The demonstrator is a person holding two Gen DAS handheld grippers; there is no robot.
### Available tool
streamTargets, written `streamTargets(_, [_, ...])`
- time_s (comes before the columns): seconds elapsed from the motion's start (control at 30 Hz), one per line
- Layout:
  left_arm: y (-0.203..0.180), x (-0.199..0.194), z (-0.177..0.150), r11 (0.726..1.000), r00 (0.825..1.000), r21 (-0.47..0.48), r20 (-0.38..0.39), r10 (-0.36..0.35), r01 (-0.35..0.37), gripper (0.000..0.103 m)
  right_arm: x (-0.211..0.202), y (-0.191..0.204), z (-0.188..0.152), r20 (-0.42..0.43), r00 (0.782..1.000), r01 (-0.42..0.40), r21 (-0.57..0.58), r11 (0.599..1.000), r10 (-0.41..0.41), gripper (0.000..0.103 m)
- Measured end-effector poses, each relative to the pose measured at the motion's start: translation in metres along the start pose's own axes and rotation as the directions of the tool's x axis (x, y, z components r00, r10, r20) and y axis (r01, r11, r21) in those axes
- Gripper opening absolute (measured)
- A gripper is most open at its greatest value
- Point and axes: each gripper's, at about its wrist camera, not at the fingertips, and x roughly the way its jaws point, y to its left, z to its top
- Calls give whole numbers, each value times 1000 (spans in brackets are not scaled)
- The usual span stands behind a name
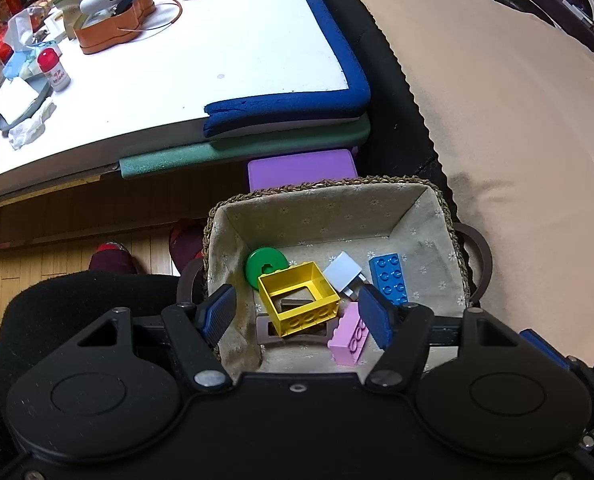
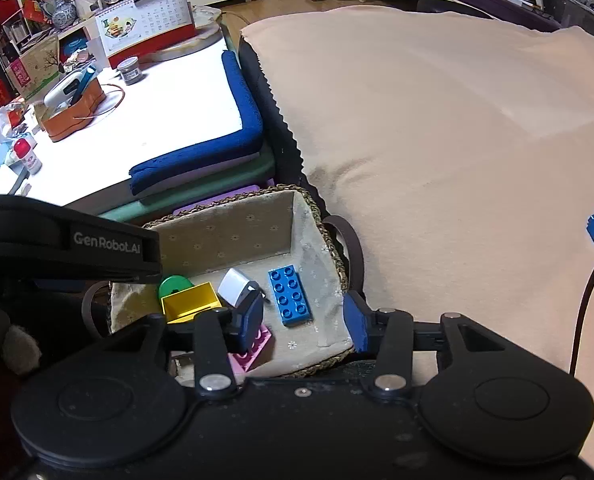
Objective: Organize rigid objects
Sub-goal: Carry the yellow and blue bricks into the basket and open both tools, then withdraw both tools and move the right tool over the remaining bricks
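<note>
Left wrist view: showed 1 beige blanket [image 1: 517, 120] spread to the right, 1 white table [image 1: 217, 48] w/ blue padded edge behind, 1 lined wicker basket [image 1: 321, 208] between them. Held inside basket: 1 yellow hollow block [image 1: 297, 300] tilted on a brown piece, 1 blue flat brick [image 1: 389, 278], 1 pink brick [image 1: 351, 338], 1 green ring [image 1: 267, 266], 1 white plug [image 1: 345, 272]. Hung over basket w/ left gripper [image 1: 297, 316] jaws apart, nothing pinched. Same for right gripper [image 2: 303, 320]: jaws parted, empty, straddling basket's near corner.
</note>
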Motion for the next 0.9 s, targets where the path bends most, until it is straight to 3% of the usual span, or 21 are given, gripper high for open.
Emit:
streamTargets(0.47, [-14, 0, -5, 997, 1000, 82, -3, 3, -2, 67, -4, -16, -3, -6, 999, 34, 55, 998, -34, 55])
streamTargets(0.67, [-27, 2, -10, 989, 1000, 147, -6, 8, -7, 73, -11, -30, -7, -14, 998, 60, 85, 995, -59, 64])
streamTargets(0.9, [-38, 3, -15, 980, 1000, 201, -15, 15, -11, 74, -16, -43, -12, -19, 997, 72, 122, 990, -70, 65])
